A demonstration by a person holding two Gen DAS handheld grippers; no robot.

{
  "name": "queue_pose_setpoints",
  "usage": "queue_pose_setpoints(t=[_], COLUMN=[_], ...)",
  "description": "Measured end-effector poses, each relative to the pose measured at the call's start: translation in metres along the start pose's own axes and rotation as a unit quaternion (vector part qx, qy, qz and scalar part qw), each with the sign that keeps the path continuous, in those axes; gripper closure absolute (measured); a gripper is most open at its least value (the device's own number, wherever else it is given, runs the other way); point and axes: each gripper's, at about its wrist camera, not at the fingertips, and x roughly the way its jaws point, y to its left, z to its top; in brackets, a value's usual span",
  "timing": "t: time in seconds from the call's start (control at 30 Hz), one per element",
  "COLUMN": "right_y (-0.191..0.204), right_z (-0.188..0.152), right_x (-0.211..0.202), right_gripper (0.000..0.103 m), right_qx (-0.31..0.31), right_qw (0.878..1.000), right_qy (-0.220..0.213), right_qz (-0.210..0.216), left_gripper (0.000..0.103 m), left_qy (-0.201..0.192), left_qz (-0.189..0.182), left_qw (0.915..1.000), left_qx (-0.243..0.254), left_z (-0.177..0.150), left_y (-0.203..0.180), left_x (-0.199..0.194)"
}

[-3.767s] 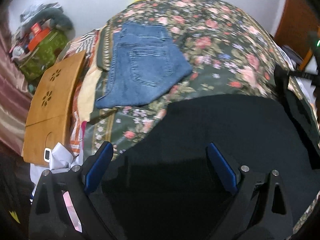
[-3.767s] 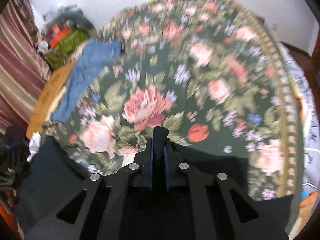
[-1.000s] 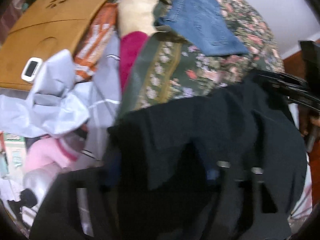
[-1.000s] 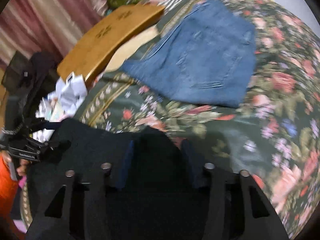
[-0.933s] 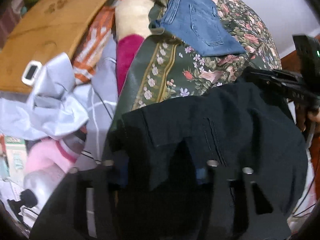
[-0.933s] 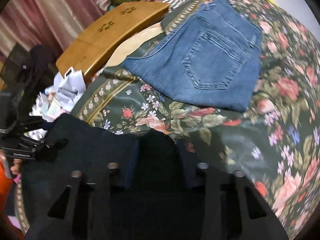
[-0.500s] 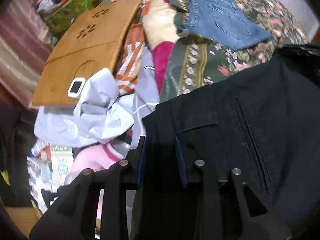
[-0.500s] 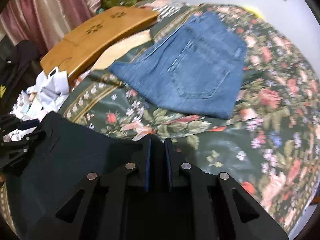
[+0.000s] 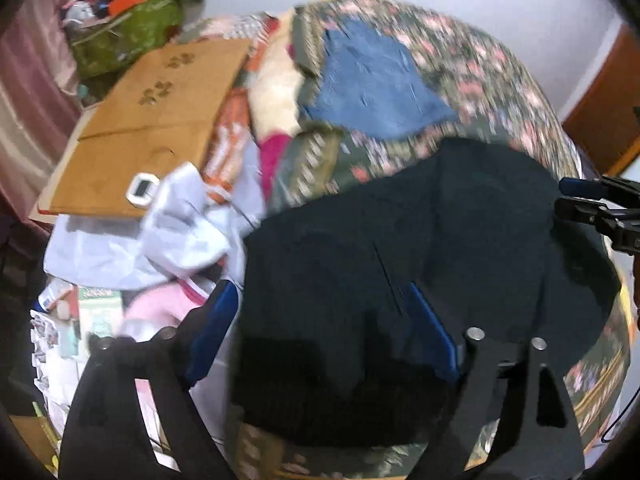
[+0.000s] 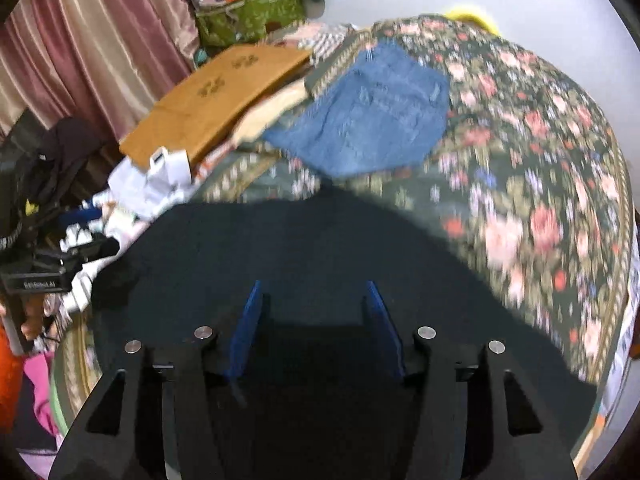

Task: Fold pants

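Black pants (image 9: pixel 420 248) are seen from the left wrist camera spread over the near part of a floral bedspread (image 9: pixel 500 80), directly under and ahead of the left tongs (image 9: pixel 324 320). Those tongs are held wide apart with nothing between the blue pads; the left pad hangs at the garment's left edge, the right pad over its middle. The cloth's long axis appears to run left to right across the bed, though blur leaves the exact outline uncertain. At the far right edge of this view the right tongs (image 9: pixel 576 196) are seen side-on near the pants' right end; whether they touch the fabric cannot be told. A folded pair of blue jeans (image 9: pixel 372 88) lies farther back, well apart from the black cloth, with a wooden board (image 9: pixel 148 128) and loose laundry off the bed's left side.

From the right wrist camera, the black pants (image 10: pixel 300 264) fill the near ground beneath the right tongs (image 10: pixel 316 328), which are likewise spread open and empty above the dark fabric. The garment extends leftward from here toward the left tongs (image 10: pixel 86 252), seen at the far left edge of the cloth. The blue jeans (image 10: pixel 372 124) rest beyond, on the bedspread (image 10: pixel 540 160). Each hand is judged to stand nearest its own end, so the coming move would seem to turn on gripping both ends along that left-right axis.
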Motion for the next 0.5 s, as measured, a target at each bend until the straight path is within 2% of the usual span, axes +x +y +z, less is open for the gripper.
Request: queue_pose_setpoints(t=[0.1, 0.13, 0.2, 0.37, 0.5], right_y=[0.010, 0.015, 0.022, 0.022, 0.008], right_z=[-0.029, -0.040, -0.054, -0.081, -0.092], right_x=[0.002, -0.004, -0.010, -0.024, -0.037], right_gripper=[0.050, 0.043, 0.039, 0.038, 0.038], right_qx=[-0.011, -0.019, -0.020, 0.009, 0.027], right_qw=[1.000, 1.000, 1.000, 1.000, 0.999], right_qy=[0.013, -0.004, -0.011, -0.030, -0.029], right_qz=[-0.011, -0.021, -0.021, -0.002, 0.035], left_gripper=[0.016, 0.015, 0.015, 0.015, 0.016], left_qy=[0.049, 0.046, 0.032, 0.035, 0.025], left_qz=[0.005, 0.013, 0.026, 0.039, 0.050], left_qw=[0.9983, 0.9979, 0.9980, 0.9981, 0.9983], left_qx=[0.032, 0.044, 0.047, 0.031, 0.016], left_z=[-0.026, -0.034, -0.044, -0.060, -0.064], left_y=[-0.016, -0.020, -0.020, -0.010, -0.006], left_x=[0.022, 0.023, 0.017, 0.010, -0.003])
